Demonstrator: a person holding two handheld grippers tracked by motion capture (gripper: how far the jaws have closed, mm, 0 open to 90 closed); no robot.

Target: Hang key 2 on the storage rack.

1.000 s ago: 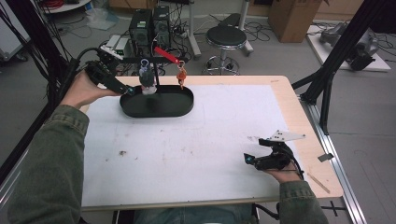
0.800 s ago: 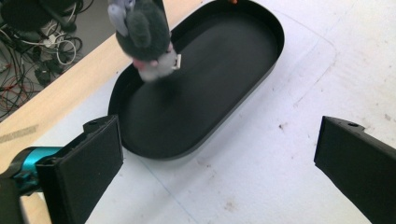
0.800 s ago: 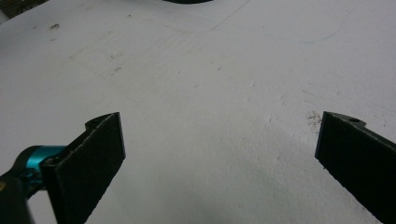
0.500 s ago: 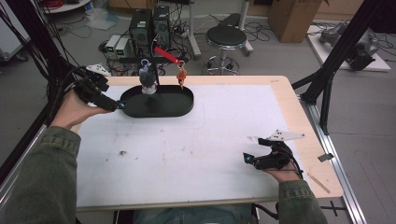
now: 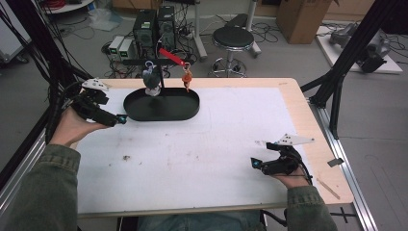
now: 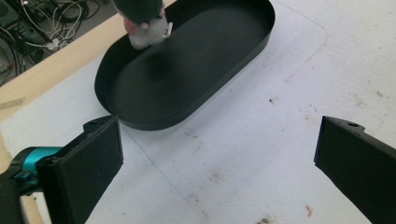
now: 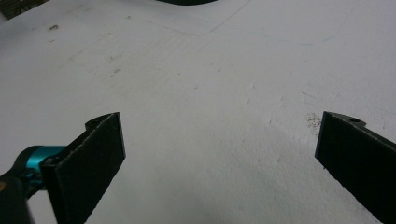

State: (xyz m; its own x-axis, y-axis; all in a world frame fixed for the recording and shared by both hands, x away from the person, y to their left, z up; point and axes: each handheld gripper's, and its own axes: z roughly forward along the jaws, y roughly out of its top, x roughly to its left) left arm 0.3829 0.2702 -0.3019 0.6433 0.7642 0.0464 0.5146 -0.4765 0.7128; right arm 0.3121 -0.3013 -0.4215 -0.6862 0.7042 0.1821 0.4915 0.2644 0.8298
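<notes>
A black oval tray [image 5: 191, 113] lies at the back left of the white table. A small stand [image 5: 162, 61] with a red arm rises behind it. A grey-green plush toy [image 5: 152, 80] hangs by a ring over the tray's back edge, and an orange charm [image 5: 186, 77] hangs to its right. My left gripper [image 5: 121, 118] is open just left of the tray, holding nothing. Between its wide jaws I see the tray [image 6: 201, 56] and the plush toy [image 6: 144, 22] ahead. My right gripper [image 5: 254, 163] rests open and holding nothing near the front right.
The white mat [image 5: 207, 144] covers most of the table, with a few dirt specks. The wooden table edge [image 5: 317, 130] runs along the right. Behind the table stand computer boxes [image 5: 155, 24] and a stool [image 5: 233, 37]. Black frame struts [image 5: 337, 86] rise at the right.
My left gripper has drawn back from the plush toy over the tray to the table's left edge. The plush toy stays at the tray. The right gripper has not moved.
</notes>
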